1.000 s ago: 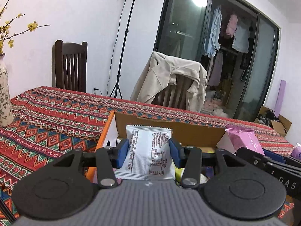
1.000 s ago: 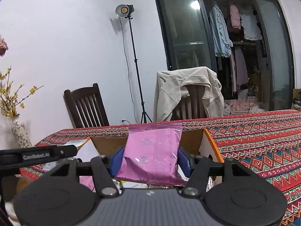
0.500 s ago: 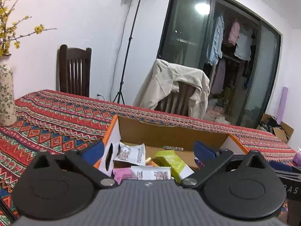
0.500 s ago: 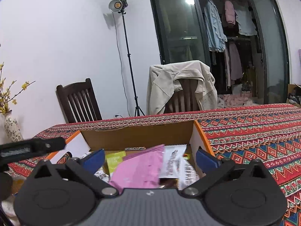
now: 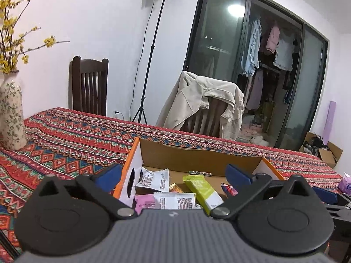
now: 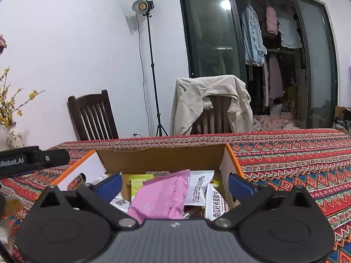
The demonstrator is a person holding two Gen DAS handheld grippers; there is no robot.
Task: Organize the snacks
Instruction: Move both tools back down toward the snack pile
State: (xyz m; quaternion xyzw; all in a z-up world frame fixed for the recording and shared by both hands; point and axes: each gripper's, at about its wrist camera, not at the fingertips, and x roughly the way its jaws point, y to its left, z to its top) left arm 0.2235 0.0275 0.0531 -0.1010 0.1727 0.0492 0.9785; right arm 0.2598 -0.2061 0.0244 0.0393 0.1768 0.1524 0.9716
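An open cardboard box [image 5: 197,156] with orange edges sits on the patterned tablecloth and holds several snack packets. In the left wrist view my left gripper [image 5: 173,174] is open and empty above the box, over a white packet [image 5: 174,200], a green bar [image 5: 203,189] and a small pink packet [image 5: 144,201]. In the right wrist view my right gripper [image 6: 174,183] is open and empty above the same box [image 6: 162,157]. A large pink packet [image 6: 162,195] lies in the box below it, beside white packets [image 6: 200,187].
A flowered vase [image 5: 12,116] with yellow blossoms stands at the table's left. Two wooden chairs [image 5: 90,87] stand behind the table, one draped with a beige jacket [image 5: 201,103]. A light stand [image 5: 151,50] is by the wall. Another cardboard box [image 5: 329,153] sits on the floor at right.
Both grippers opened. The left let go of its white packet and the right let go of its pink packet; both packets now lie in the box. Both grippers have lifted slightly.
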